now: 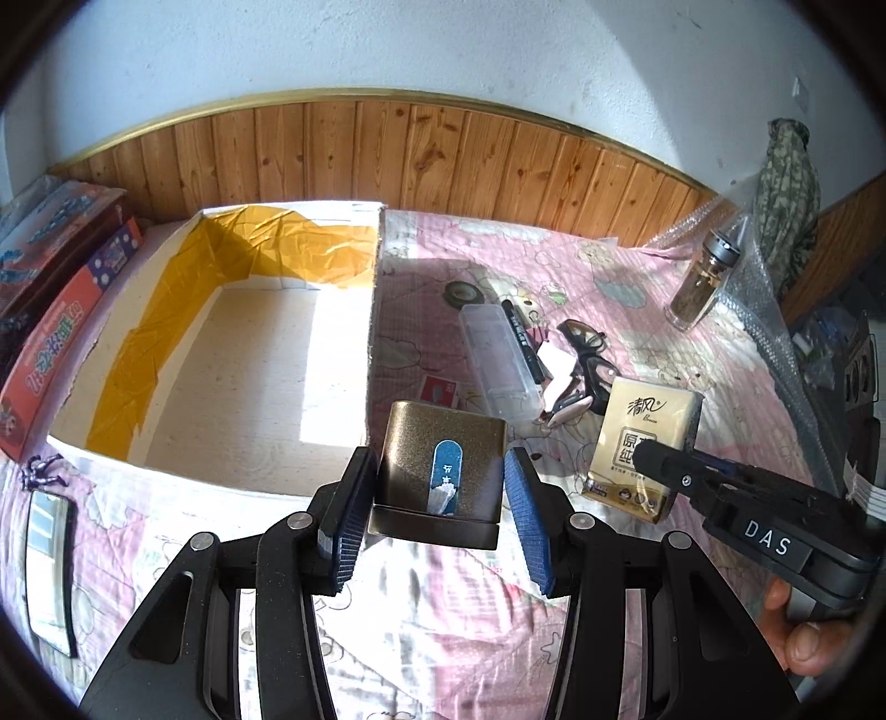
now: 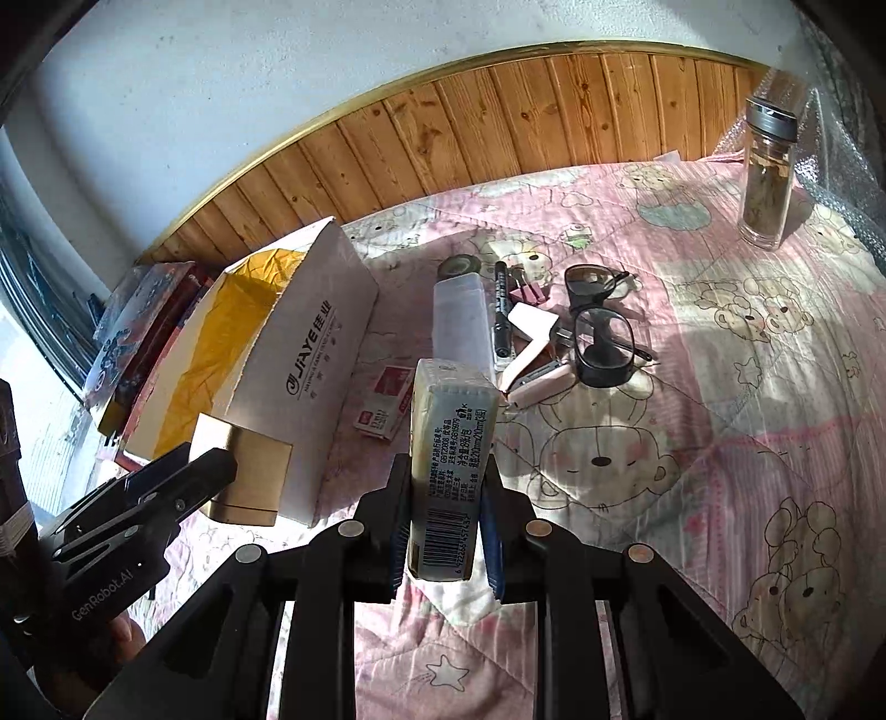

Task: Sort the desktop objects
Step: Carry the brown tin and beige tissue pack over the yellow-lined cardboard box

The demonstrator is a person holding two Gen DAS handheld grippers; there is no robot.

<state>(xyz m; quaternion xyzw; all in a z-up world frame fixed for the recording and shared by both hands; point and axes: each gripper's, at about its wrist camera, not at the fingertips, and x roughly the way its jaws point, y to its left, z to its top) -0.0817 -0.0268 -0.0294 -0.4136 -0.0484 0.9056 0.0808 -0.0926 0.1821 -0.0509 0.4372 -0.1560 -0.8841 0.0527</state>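
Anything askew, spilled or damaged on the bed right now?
Nothing spilled. The pink stapler lies sprung open among the glasses and marker; the white box has a ragged torn edge.

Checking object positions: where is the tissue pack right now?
The tissue pack is clamped in the right gripper, lifted above the quilt, right of the cardboard box.

**A lived-in room at home**

This looks like a home bedroom. A pink quilted cover (image 2: 720,343) printed with cartoon bears spreads across the surface, under a whitewashed wall (image 1: 443,50) with knotty pine wainscoting (image 1: 421,155). Personal odds and ends lie scattered on it: eyeglasses (image 2: 601,346), a glass tea bottle (image 2: 767,171), a marker pen (image 2: 501,310), a tissue pack (image 1: 642,448). Boxed games (image 1: 50,310) are stacked beside an open cardboard box (image 1: 232,343).
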